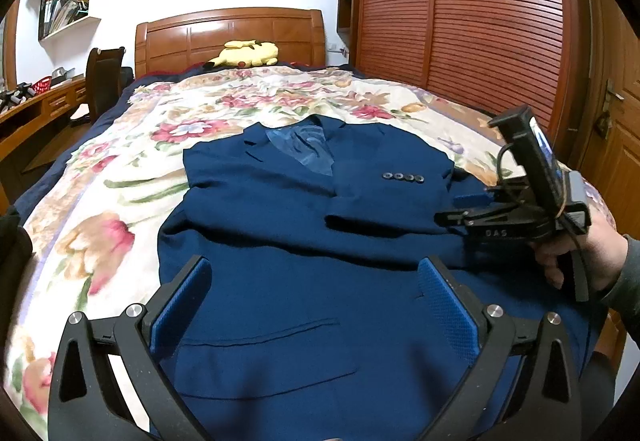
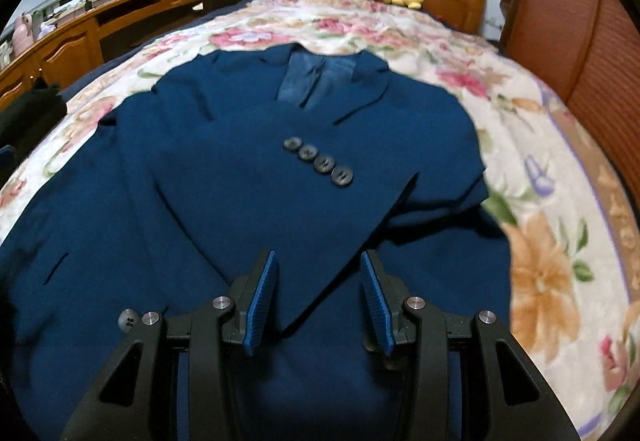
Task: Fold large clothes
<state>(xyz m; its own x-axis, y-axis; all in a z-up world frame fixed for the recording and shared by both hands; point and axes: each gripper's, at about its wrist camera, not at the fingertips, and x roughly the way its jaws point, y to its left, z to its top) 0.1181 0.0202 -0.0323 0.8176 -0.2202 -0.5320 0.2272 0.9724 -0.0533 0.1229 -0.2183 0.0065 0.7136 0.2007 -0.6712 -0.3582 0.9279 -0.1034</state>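
A navy blue suit jacket point(image 1: 288, 225) lies face up on the bed, collar toward the headboard; it also shows in the right wrist view point(image 2: 224, 177). Its right sleeve point(image 2: 304, 177), with several dark cuff buttons point(image 2: 319, 161), is folded across the chest. My left gripper point(image 1: 316, 281) is open and empty, hovering over the jacket's lower front near a pocket. My right gripper point(image 2: 316, 277) is open and empty, just above the folded sleeve's cuff end; it appears in the left wrist view point(image 1: 460, 215) at the jacket's right edge.
A floral bedspread point(image 1: 132, 177) covers the bed. A yellow plush toy point(image 1: 248, 55) lies by the wooden headboard point(image 1: 228, 37). A wooden wardrobe point(image 1: 460, 13) stands at the right; a desk point(image 2: 80, 37) and chair point(image 1: 105, 77) stand at the left.
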